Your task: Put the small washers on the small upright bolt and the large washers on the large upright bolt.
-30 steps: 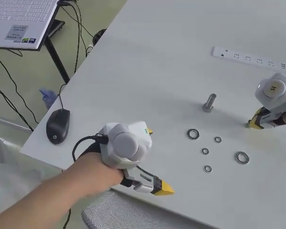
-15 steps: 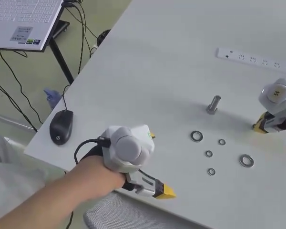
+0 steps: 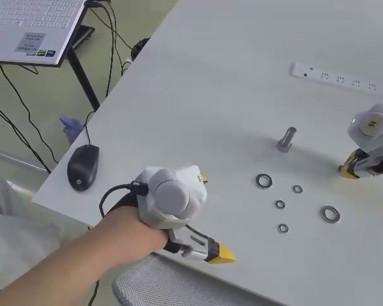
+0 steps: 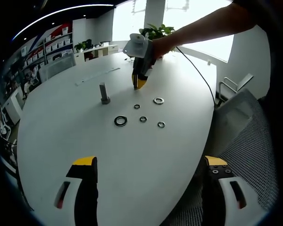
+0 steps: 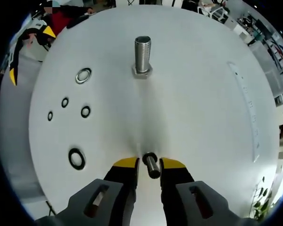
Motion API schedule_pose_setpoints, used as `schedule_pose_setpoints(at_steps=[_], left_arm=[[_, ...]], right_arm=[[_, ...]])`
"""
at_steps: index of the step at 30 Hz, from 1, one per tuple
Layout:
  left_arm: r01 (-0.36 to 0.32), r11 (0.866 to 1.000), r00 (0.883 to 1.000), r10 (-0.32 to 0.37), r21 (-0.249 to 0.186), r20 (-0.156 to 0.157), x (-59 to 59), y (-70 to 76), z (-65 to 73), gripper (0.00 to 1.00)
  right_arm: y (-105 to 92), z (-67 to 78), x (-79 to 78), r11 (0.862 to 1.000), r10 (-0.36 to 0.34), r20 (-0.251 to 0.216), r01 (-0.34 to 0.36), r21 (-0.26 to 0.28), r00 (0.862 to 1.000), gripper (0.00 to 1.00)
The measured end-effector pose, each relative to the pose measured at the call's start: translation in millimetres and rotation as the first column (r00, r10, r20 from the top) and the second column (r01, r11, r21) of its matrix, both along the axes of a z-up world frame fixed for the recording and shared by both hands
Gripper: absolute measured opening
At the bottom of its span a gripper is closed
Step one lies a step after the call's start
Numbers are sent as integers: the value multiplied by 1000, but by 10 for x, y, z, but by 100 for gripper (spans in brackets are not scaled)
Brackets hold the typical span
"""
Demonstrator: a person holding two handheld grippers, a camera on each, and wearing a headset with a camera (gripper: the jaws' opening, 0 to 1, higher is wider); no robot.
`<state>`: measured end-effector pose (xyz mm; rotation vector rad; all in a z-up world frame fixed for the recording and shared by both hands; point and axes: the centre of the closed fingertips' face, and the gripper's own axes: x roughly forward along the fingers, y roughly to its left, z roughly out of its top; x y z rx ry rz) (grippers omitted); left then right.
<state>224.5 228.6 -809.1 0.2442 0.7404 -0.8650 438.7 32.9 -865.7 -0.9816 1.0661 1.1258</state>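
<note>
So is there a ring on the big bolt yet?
No, the big bolt stands bare; the washers lie on the table.

The white table [image 3: 204, 95] carried a large bolt [image 3: 286, 139] standing upright on its head. Just in front of it lay a large washer [image 3: 263, 181], flat on the surface. Beside that, three small washers [image 3: 279, 204] lay in a loose cluster, none touching. A second large washer [image 3: 330, 214] lay past them. A small bolt [image 5: 151, 165] seemed to stand on the surface too, though its foot was hidden. A white power strip [image 3: 345, 80] lay well beyond the large bolt, and a black mouse [image 3: 83, 167] sat near one corner.
</note>
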Motion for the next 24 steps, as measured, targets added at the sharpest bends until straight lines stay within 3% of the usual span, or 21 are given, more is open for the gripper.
schedule_pose_setpoints(at_steps=[4,10,24], left_arm=[[-3,1000,1000,3,3,5,4,7,0,93],[-7,1000,1000,7,3,16,37,25,41,93],[4,1000,1000,-4,12,20,36,-14,50,92]], right_arm=[[22,11,-6,1000,-4,-4,4,14,1000,28],[25,83,7,1000,3,2,-3,16,1000,31],[194,437,-42,999,27,32,-28,25,999,34]])
